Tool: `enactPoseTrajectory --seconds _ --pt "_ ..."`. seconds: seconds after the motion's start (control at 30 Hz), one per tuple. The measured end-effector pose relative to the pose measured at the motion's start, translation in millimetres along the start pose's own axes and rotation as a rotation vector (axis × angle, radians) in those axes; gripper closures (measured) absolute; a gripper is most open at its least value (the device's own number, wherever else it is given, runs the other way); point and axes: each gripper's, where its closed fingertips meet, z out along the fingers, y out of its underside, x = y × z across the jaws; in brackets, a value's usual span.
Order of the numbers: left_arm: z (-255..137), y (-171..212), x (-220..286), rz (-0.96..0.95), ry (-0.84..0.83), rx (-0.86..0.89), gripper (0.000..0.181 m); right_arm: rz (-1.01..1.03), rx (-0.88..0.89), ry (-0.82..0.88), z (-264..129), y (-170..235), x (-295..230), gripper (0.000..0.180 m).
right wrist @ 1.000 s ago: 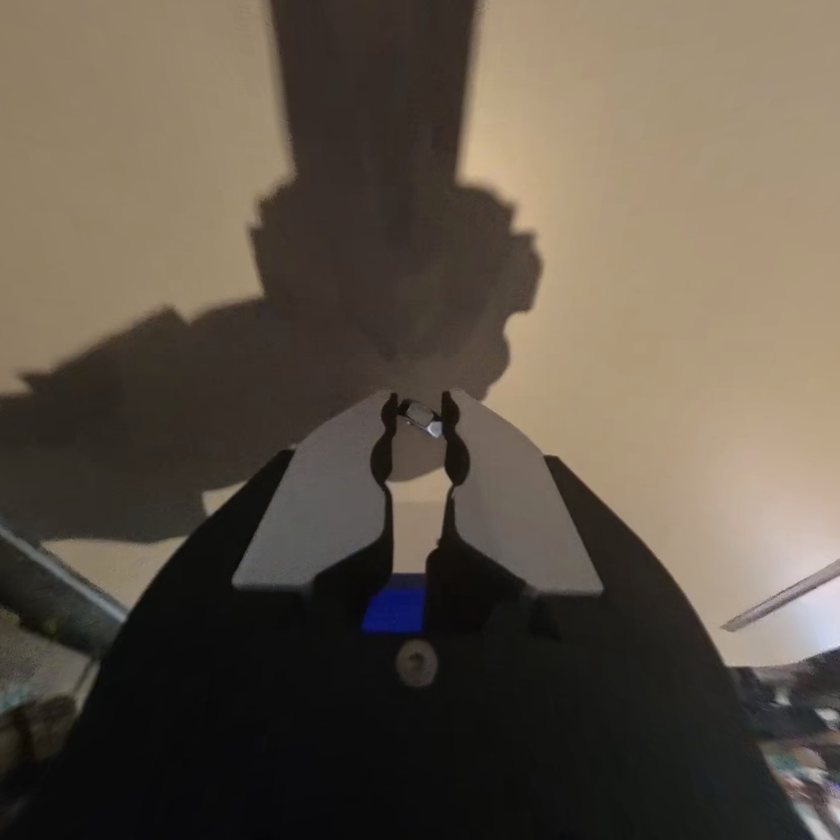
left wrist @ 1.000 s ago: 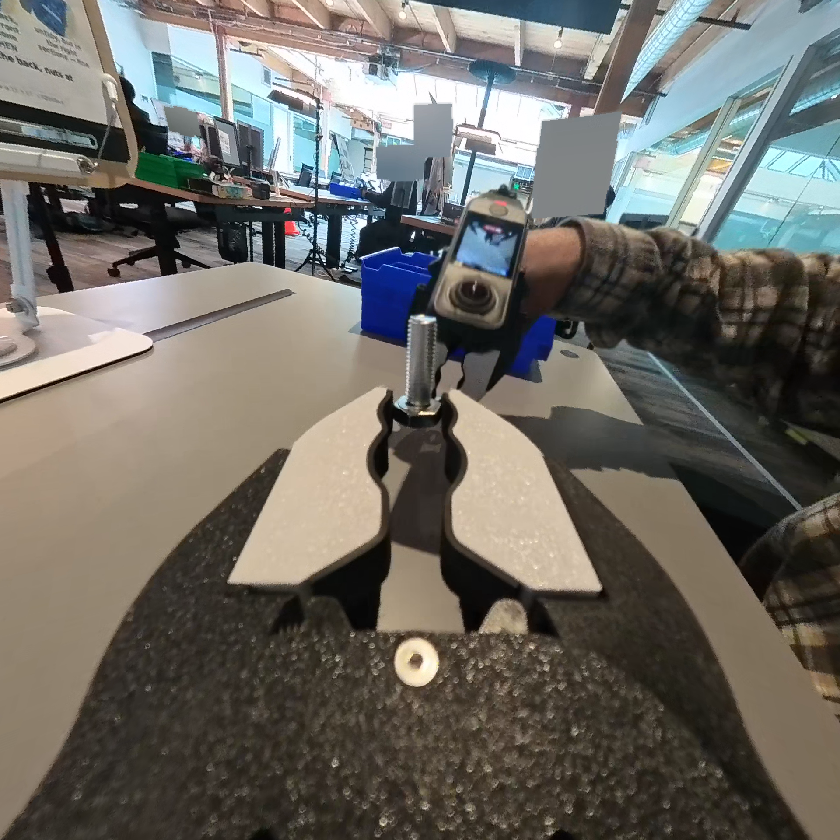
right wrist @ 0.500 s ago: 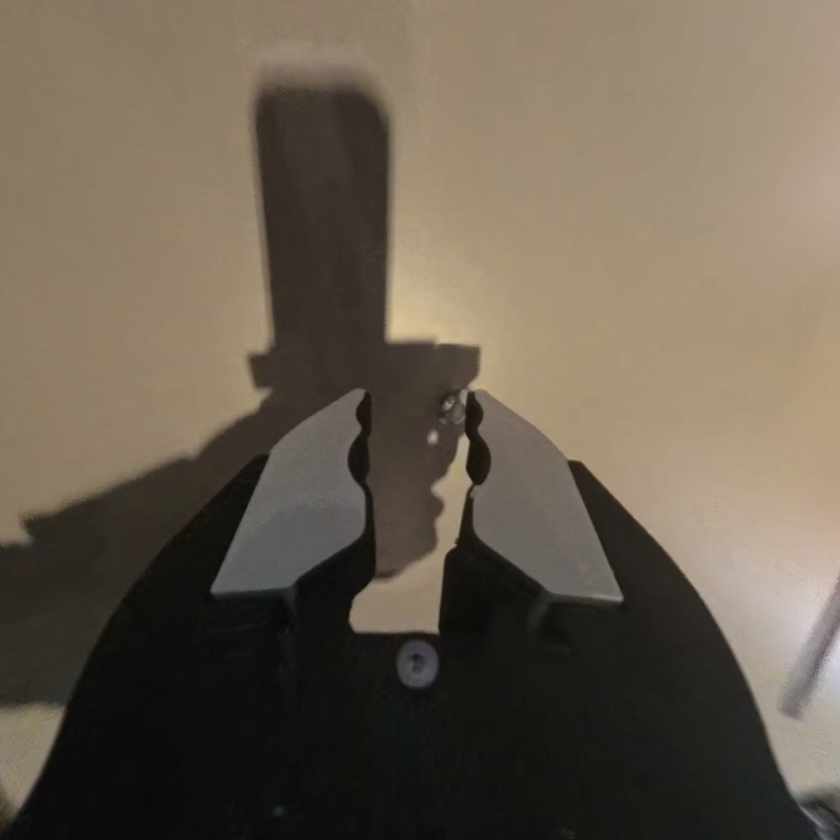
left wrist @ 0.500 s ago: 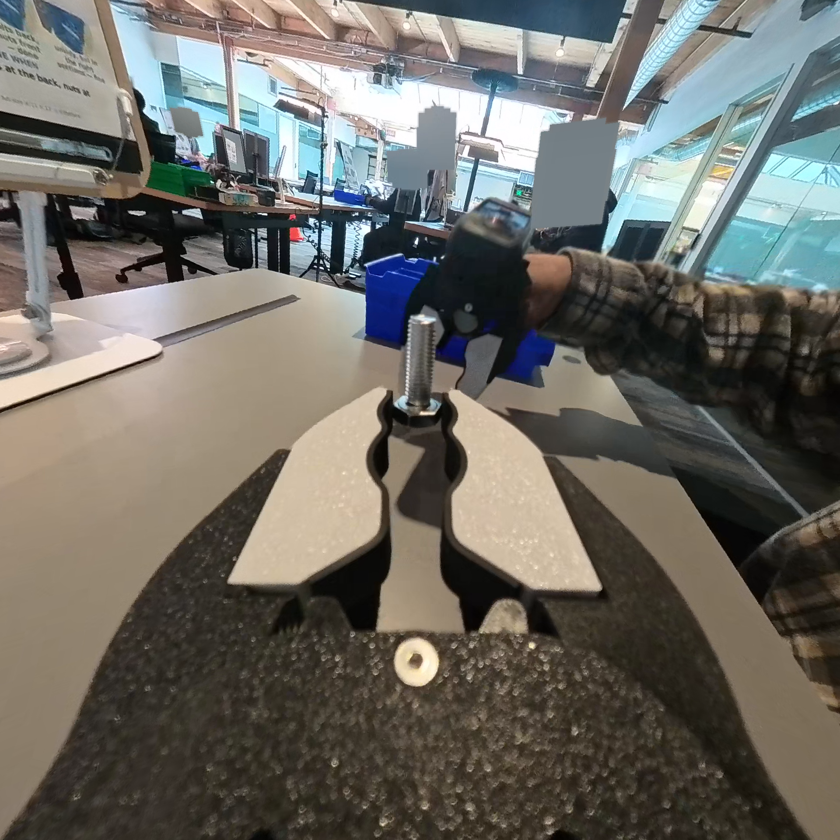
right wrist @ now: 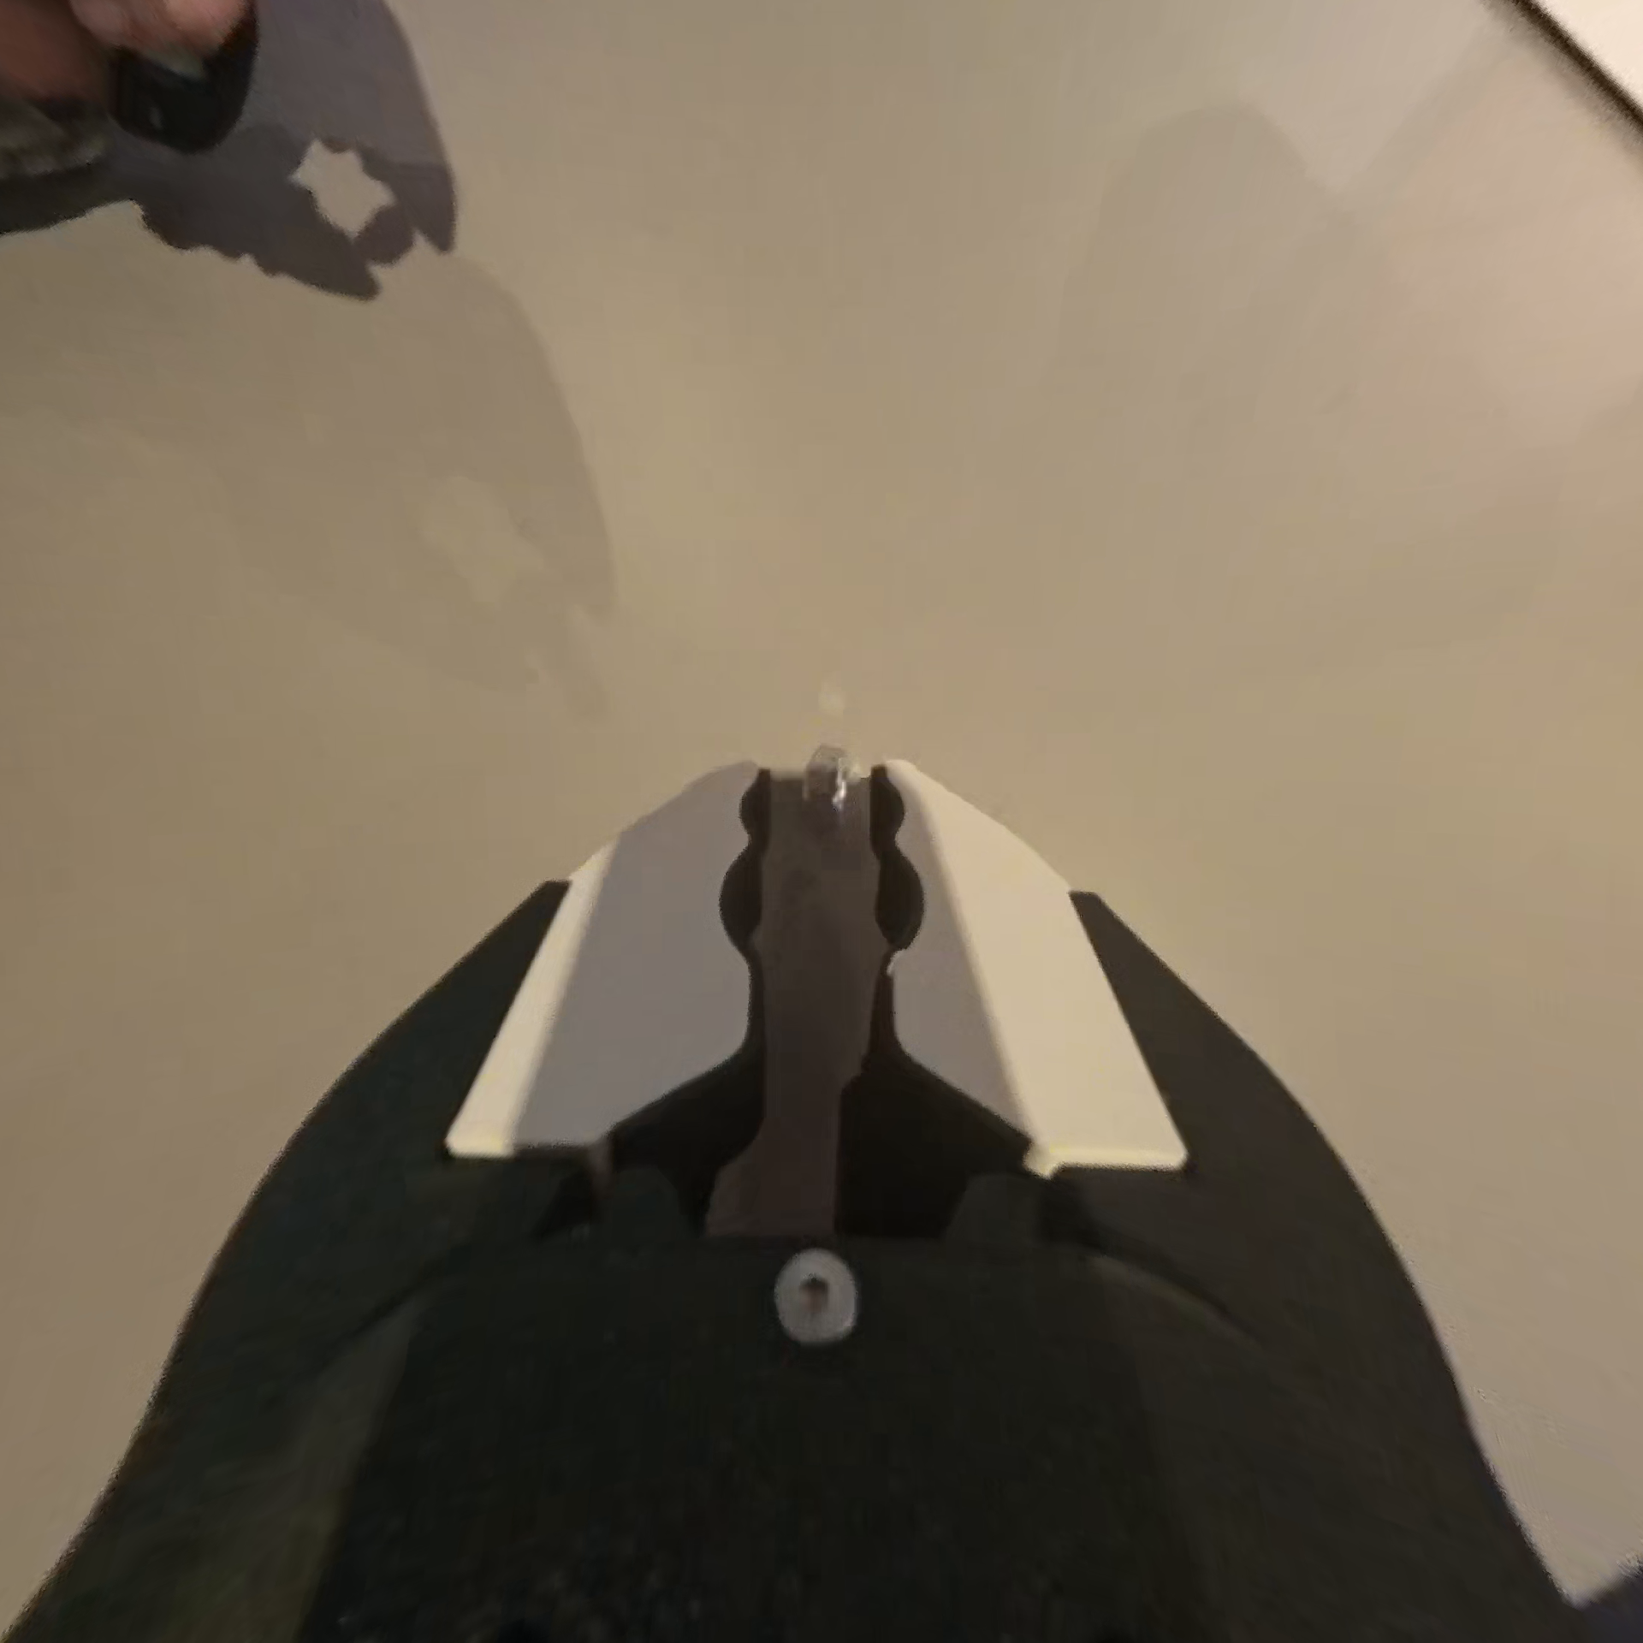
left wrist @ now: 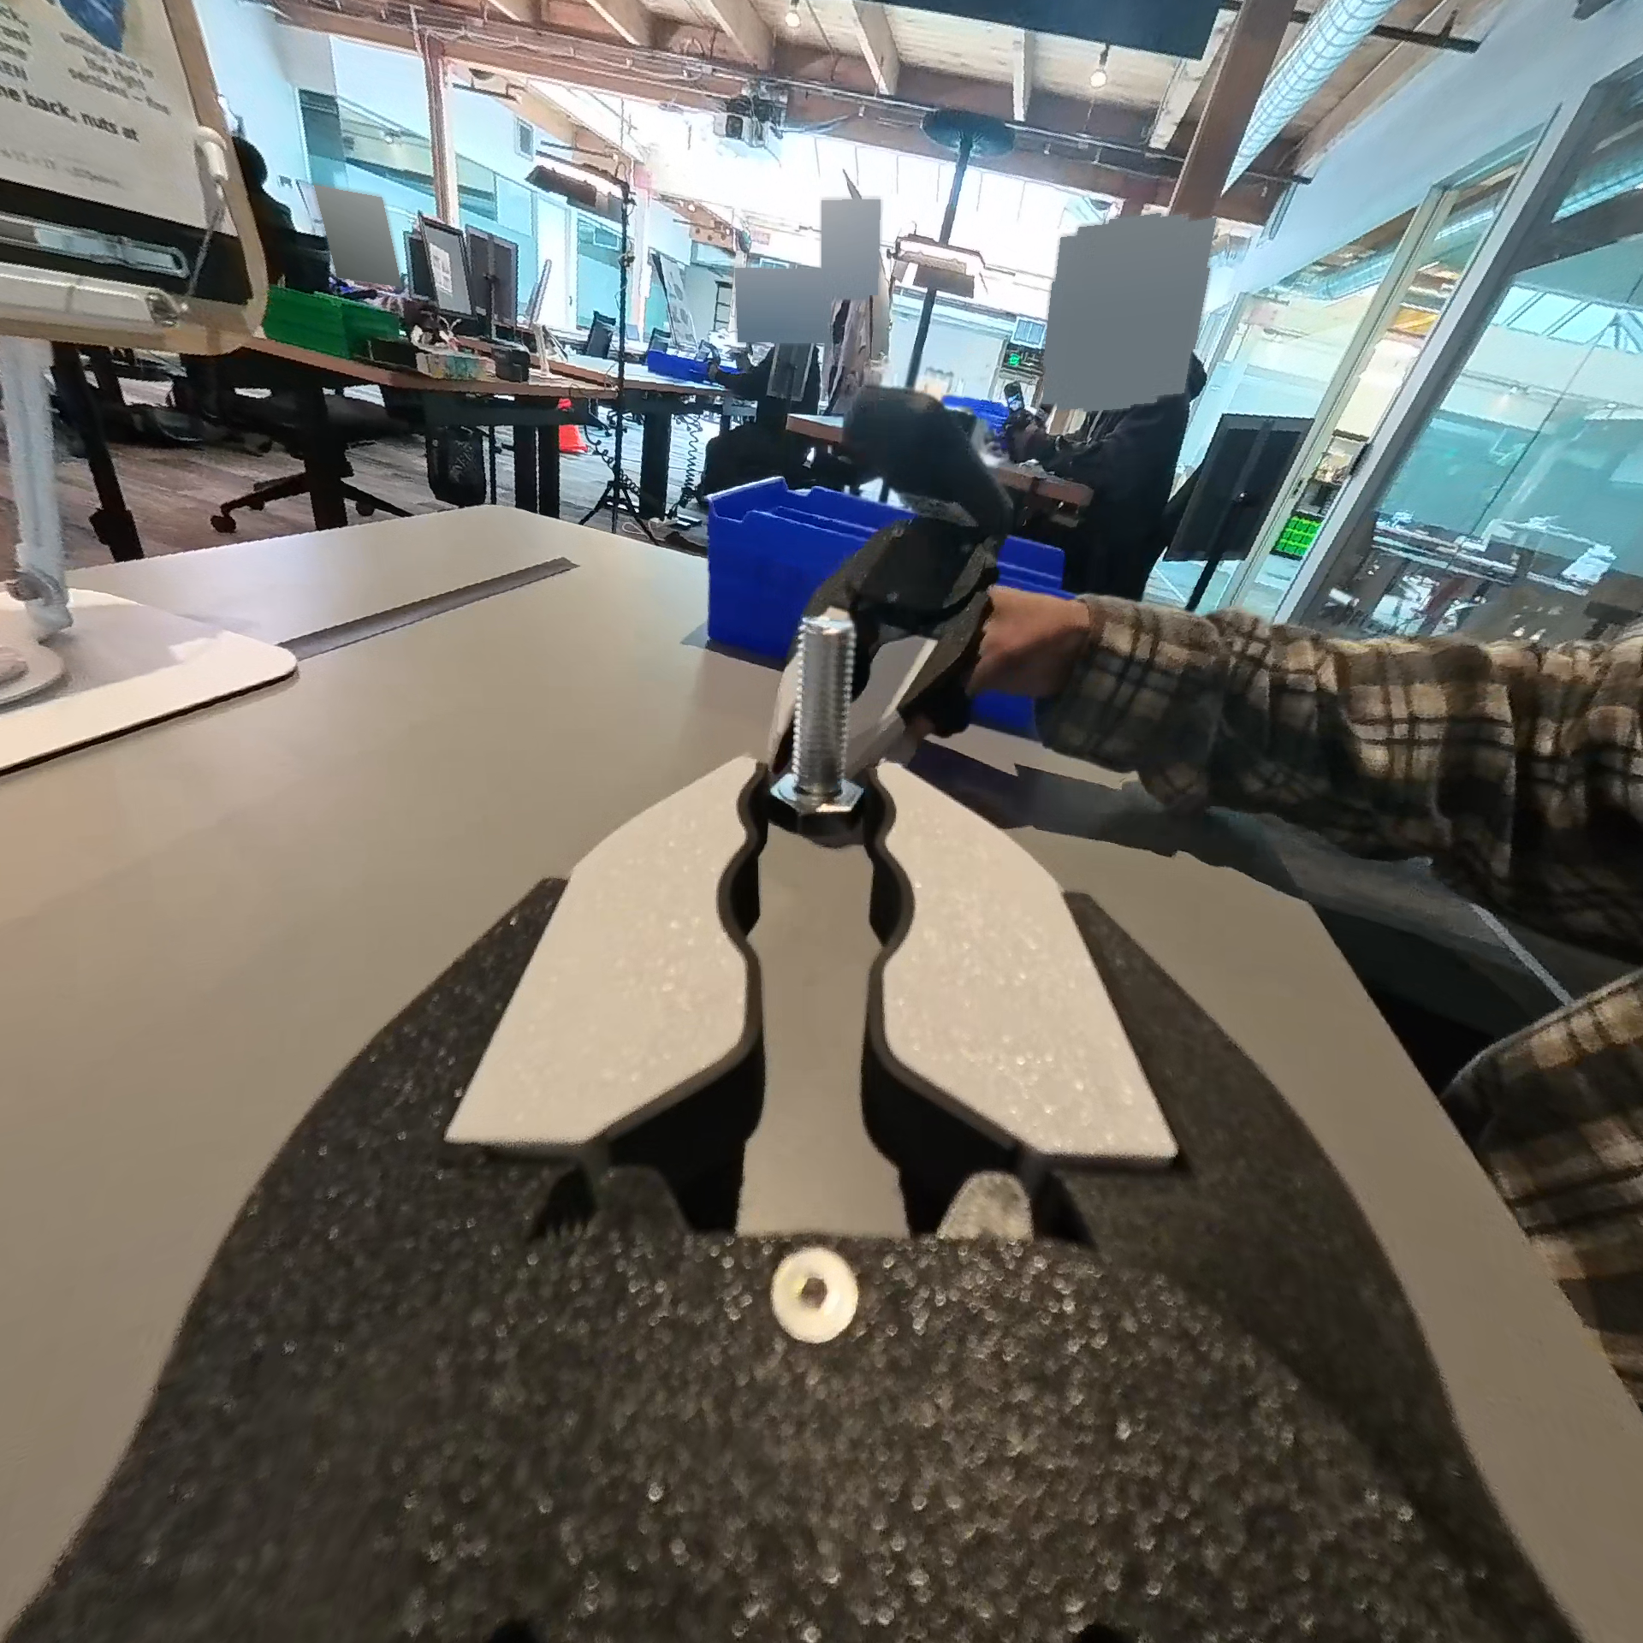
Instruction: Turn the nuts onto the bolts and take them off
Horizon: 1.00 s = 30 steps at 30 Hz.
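In the left wrist view my left gripper (left wrist: 813,800) is shut on the hex head of a silver bolt (left wrist: 822,693). The bolt stands upright on the grey table (left wrist: 356,800) with its thread pointing up. My right gripper (left wrist: 889,685), held by a hand in a plaid sleeve, hangs tilted just behind the bolt's top, fingers pointing down. In the blurred right wrist view the right gripper (right wrist: 818,782) looks down at the table. Its jaws stand narrow around a small shiny nut (right wrist: 827,787). The bolt does not show in that view.
A blue bin (left wrist: 773,569) stands on the table behind the bolt. A white stand base (left wrist: 133,676) sits at the far left, next to a dark slot (left wrist: 427,605) in the tabletop. The table's edge runs down the right side. Desks and people are far behind. My hands' fingertips stand some 20 cm from each other.
The right gripper's jaws widened half a second ago and are narrow again around the nut. It has tilted and come down close behind the bolt. The left gripper and bolt have not moved.
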Motion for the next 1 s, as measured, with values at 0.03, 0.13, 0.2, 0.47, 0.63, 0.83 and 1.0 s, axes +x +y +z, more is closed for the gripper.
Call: enactPoseTrajectory --seconds 0.03,0.13,0.2,0.47,0.63,0.83,1.0 --pt "-0.5 0.1 -0.8 -0.001 -0.002 0.000 0.161 0.007 -0.012 -0.002 3.4 1.9 0.4 0.159" --pt "-1.8 -0.3 -2.5 -0.005 -0.005 0.004 0.161 0.013 -0.028 -0.025 10.9 4.1 -2.5 0.169" --pt "-2.0 -0.3 -2.5 -0.006 -0.004 0.003 0.161 0.016 -0.041 -0.047 12.9 3.8 -5.8 0.172" --pt "-2.1 -1.0 -1.0 -0.013 0.006 -0.001 0.161 0.133 -0.157 -0.354 20.4 2.5 -64.3 0.172" --pt "-1.9 -1.4 0.7 -0.012 0.011 -0.003 0.161 0.158 -0.119 -0.327 23.8 1.6 -50.8 0.170" --pt "-1.7 -1.4 1.2 -0.015 0.016 -0.004 0.161 0.111 -0.077 -0.305 21.4 -2.5 -46.0 0.164" --pt "-3.1 -2.4 0.1 -0.012 0.011 -0.001 0.161 -0.143 -0.033 -0.166 13.1 -8.8 -44.8 0.156"
